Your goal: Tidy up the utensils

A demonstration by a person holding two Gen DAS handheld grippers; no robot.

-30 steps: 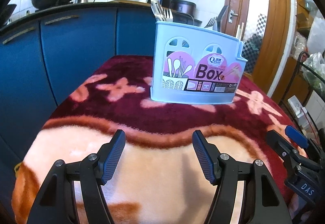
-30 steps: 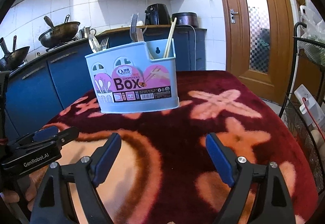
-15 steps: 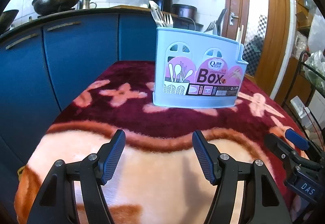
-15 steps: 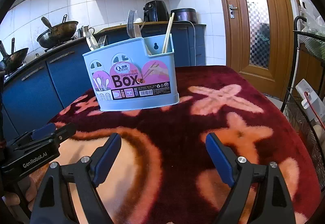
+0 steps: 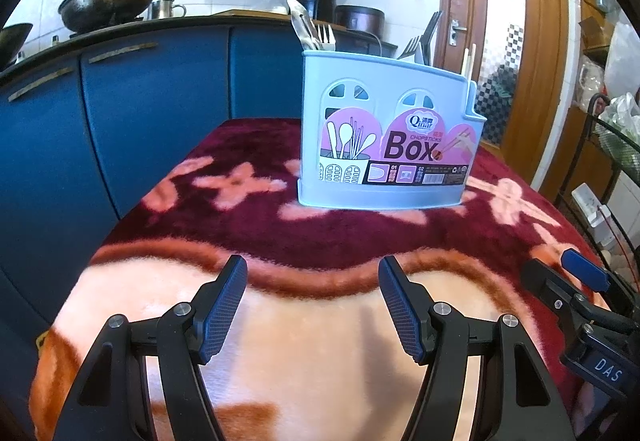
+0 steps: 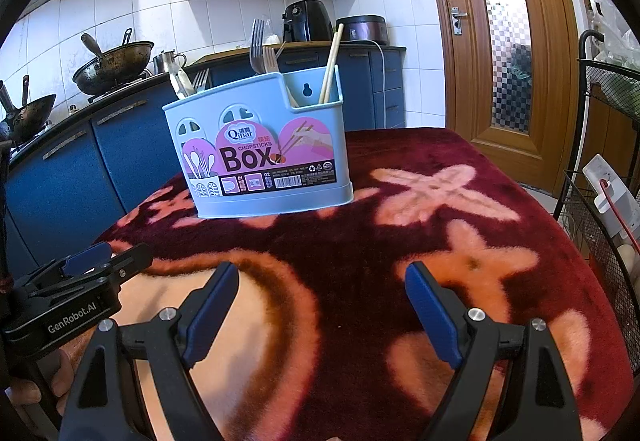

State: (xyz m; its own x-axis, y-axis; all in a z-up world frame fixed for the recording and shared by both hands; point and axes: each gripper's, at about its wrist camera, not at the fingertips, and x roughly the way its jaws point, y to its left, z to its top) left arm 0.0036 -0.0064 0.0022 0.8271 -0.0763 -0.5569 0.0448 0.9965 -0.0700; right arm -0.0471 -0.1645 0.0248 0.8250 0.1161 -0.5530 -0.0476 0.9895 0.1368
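Utensils fill our blue box (image 5: 384,145), which stands upright on the far, dark-red part of the blanket (image 6: 400,241) covering the table. Forks (image 6: 260,49) rise from its tall back section, a spoon and another fork (image 5: 316,33) lean out at its left end, and chopsticks (image 6: 332,61) tilt in the low compartment at its right end. A pink label reading "Box" covers the front.

We hold our left gripper (image 5: 312,281) over the pale near part of the blanket, jaws spread wide with nothing between them. Our right gripper (image 6: 322,289) hovers just beside it, likewise wide apart and empty, over the swirl where orange meets dark red. Both sit well short of the box and touch none of it.

Behind the table we see blue cabinets (image 5: 140,101) with a wok (image 6: 112,65) on the counter, and a wooden door (image 6: 500,41) to the right.
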